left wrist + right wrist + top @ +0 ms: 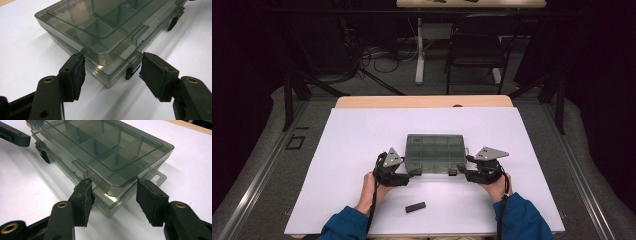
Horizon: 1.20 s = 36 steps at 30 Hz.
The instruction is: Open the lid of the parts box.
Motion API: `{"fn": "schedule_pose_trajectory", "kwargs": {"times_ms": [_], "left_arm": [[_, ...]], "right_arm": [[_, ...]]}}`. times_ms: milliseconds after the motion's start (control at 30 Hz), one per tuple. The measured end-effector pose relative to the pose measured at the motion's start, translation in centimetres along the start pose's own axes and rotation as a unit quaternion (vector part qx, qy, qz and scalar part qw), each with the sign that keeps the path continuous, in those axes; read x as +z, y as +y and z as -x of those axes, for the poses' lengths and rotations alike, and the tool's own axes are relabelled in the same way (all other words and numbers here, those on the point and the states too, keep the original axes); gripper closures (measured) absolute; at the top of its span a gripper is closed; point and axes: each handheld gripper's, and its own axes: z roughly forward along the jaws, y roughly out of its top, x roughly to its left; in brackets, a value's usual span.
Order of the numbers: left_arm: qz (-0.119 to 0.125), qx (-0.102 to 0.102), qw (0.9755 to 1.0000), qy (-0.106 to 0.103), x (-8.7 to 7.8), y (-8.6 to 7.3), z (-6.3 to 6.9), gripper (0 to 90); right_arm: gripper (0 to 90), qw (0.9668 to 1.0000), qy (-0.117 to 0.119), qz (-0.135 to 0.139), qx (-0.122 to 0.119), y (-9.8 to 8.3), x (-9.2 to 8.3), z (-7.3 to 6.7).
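On the white table (352, 150), the left tool (413, 172) straddles the near left corner of the closed see-through grey plastic box with little compartments (434, 150), jaws apart, while the right tool (460, 172) straddles its near right corner, also apart.

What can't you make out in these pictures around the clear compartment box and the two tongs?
- Compartment box contents: high view too small, gripper views show dividers through tinted lid, nothing certain inside.
- Lid lettering: left gripper view, blurred and cut by the top edge.
- Small black object: high view, too small to identify.
- Box's far end: right gripper view, cut off by the top edge.
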Motion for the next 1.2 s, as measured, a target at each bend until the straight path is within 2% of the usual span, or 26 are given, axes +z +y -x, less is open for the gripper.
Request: {"fn": "schedule_pose_trajectory", "kwargs": {"times_ms": [167,433,567,700,900,1000,1200], "left_arm": [[0.008,0.001,1.0,0.002,-0.2,0.1,0.1,29.9],[0.014,0.005,0.9998,0.013,-0.6,0.4,0.1,29.7],[0.017,0.01,0.9995,0.025,-0.7,0.6,0.2,23.9],[0.023,0.003,0.9989,0.039,-0.8,0.8,0.1,20.4],[0.025,0.02,0.9983,0.048,-0.8,1.0,0.3,28.6],[0.032,0.026,0.9975,0.058,-0.8,1.0,0.5,35.0],[0.043,0.041,0.9955,0.074,-0.8,1.1,0.8,41.2]], "right_arm": [[49.7,1.0,-0.007,0.005,0.001,0.1,-0.2,-0.1],[51.6,0.9999,-0.012,0.009,0.003,0.1,-0.2,-0.1],[52.5,0.9998,-0.013,0.013,0.003,0.2,-0.3,-0.1],[53.1,0.9997,-0.012,0.018,0.005,0.2,-0.3,0.0],[54.1,0.9997,-0.012,0.02,0.008,0.3,-0.5,0.0],[54.5,0.9997,-0.012,0.022,0.009,0.3,-0.5,0.0],[54.7,0.9997,-0.011,0.022,0.009,0.3,-0.5,0.0]]}}
